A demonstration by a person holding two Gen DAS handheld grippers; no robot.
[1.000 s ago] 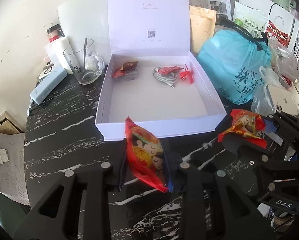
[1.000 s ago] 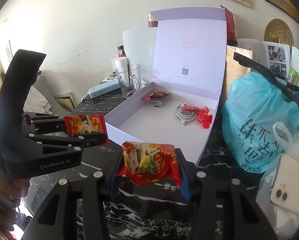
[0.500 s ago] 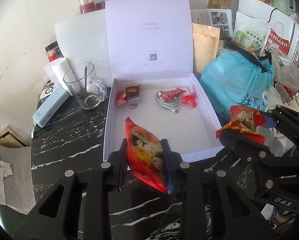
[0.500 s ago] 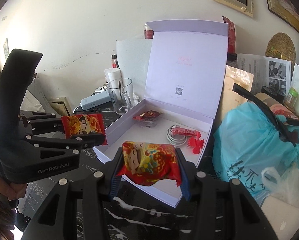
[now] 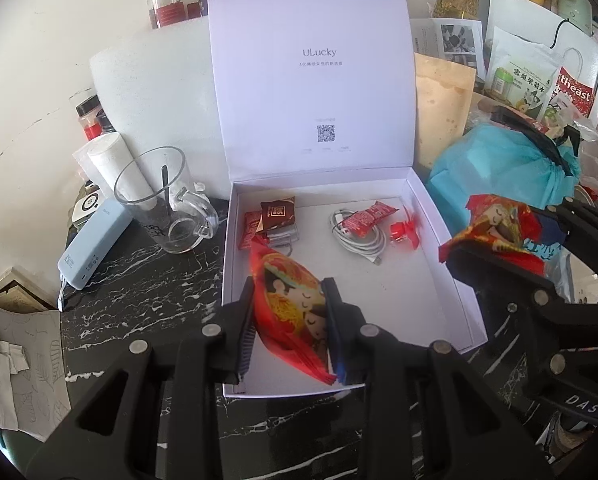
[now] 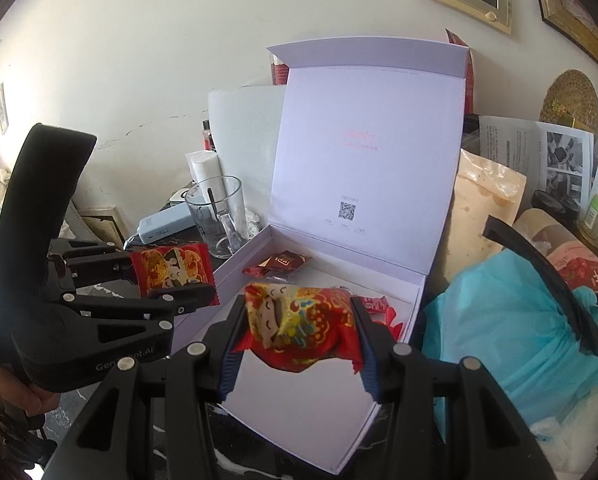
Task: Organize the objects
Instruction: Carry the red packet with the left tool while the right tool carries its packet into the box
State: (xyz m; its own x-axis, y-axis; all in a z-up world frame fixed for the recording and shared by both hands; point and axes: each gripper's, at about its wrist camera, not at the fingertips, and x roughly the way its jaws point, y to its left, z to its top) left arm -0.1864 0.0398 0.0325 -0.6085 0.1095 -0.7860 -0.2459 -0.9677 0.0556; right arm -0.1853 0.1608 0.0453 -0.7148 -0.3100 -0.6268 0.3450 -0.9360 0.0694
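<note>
Both packets have come forward from short of the box to over its floor. The left gripper is clamped on one red packet, the right gripper on another packet. A cable lies inside; a mug stands just left of the box.

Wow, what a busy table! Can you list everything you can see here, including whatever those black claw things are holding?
Gift box: one, white, lid up, centre of table.
Small snack packets: several, red and brown, box's far end.
Charging cable: one, white, coiled in box.
Glass mug: one, clear, left of box.
Power bank: one, pale blue, beside mug.
Plastic bag: one, turquoise, right of box.
Left gripper: black, jaws shut on left snack pack.
Right gripper: black, jaws shut on right snack pack.
</note>
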